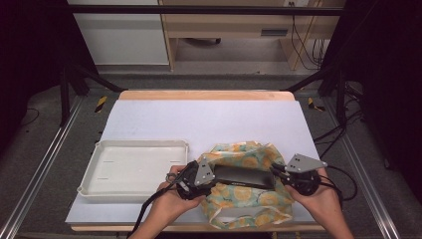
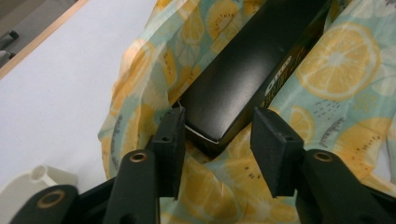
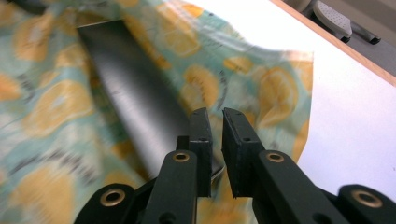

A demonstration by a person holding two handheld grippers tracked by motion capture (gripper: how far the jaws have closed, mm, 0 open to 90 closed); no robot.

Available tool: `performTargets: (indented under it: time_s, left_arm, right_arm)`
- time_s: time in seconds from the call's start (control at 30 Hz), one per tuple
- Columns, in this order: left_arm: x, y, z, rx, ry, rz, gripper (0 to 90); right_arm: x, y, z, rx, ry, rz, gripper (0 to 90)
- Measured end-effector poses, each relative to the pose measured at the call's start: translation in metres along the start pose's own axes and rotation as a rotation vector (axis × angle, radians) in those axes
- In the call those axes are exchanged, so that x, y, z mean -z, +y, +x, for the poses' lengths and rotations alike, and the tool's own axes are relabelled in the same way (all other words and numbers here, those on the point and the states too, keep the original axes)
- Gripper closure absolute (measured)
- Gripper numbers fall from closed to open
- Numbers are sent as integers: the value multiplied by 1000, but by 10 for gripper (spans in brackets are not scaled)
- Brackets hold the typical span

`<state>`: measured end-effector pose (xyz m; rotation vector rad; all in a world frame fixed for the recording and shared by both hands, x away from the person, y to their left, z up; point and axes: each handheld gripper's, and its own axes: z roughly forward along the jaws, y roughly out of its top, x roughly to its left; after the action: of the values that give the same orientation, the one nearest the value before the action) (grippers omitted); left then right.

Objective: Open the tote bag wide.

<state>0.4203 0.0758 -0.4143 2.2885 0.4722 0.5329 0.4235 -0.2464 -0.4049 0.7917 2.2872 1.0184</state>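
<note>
Lying in the bag (image 1: 249, 191), the black box (image 1: 244, 177) nears the table edge (image 1: 199, 228).

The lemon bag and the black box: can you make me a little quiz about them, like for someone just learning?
1. True or false: the long black cardboard box lies inside the white plastic tray.
2. What is printed on the pale green cloth bag under the box? A strawberries, B orange-yellow citrus slices, C stars.
3. Fill in: the left gripper has its jaws ___, one on each side of the box's end.

Key: 1 false, it lies on the bag beside the tray. 2 B. 3 open.
</note>
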Motion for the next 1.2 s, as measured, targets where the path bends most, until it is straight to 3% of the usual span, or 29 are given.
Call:
performTargets:
  time_s: [0.17,0.3,0.67,0.93,1.2]
  left_arm:
    - [-7,-9,0,1,1,32,515]
    - [-15,-13,1,10,-1,55,513]
    - [-33,-21,-1,12,0,124,485]
    - [-39,-26,-3,21,3,142,488]
    - [-38,-30,1,47,1,122,676]
  right_arm:
    - [-11,-3,-9,4,-13,52,841]
    - [-16,-14,-18,-33,-26,88,839]
    - [-30,-43,-30,-112,-16,119,839]
    - [-42,-54,-36,-127,-3,141,861]
    - [-48,-61,-39,-138,10,152,900]
